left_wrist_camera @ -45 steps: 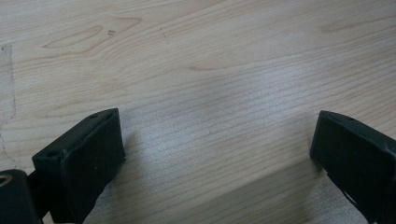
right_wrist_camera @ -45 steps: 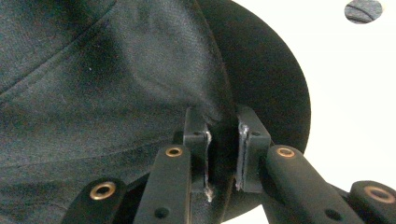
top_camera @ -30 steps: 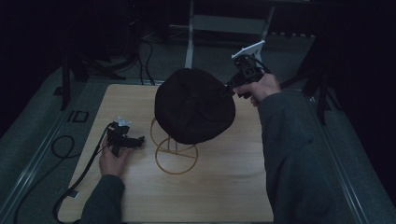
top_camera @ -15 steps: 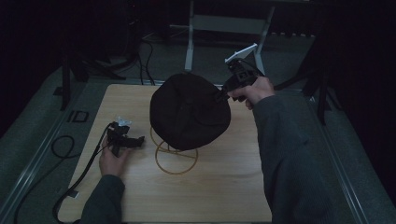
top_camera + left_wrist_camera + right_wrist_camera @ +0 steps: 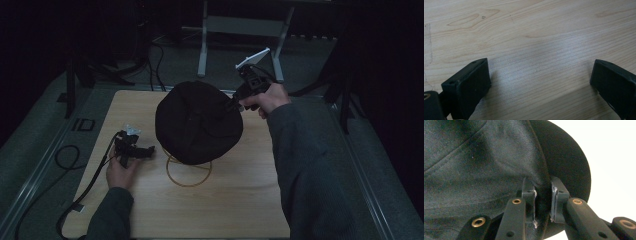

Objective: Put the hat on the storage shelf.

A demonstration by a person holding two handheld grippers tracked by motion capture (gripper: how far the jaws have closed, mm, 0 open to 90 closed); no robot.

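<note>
A black fabric cap [image 5: 197, 122] hangs above the middle of the wooden table [image 5: 240, 200], over a gold wire stand whose ring base [image 5: 189, 175] lies on the wood. My right gripper [image 5: 234, 104] reaches in from the back right and is shut on the cap's edge. In the right gripper view the pads [image 5: 543, 192] pinch a fold of the cap [image 5: 474, 157] where crown meets brim. My left gripper [image 5: 147, 150] rests on the table left of the stand. Its jaws [image 5: 539, 75] stand wide open over bare wood [image 5: 536, 30].
A black cable [image 5: 85, 190] trails from the left gripper off the table's left edge. Grey metal frame legs [image 5: 202, 45] stand on the floor behind the table. The stand's upright part is hidden under the cap.
The right gripper and the cap have shifted slightly to the left, and the cap now covers more of the stand. The left hand has stayed put.
</note>
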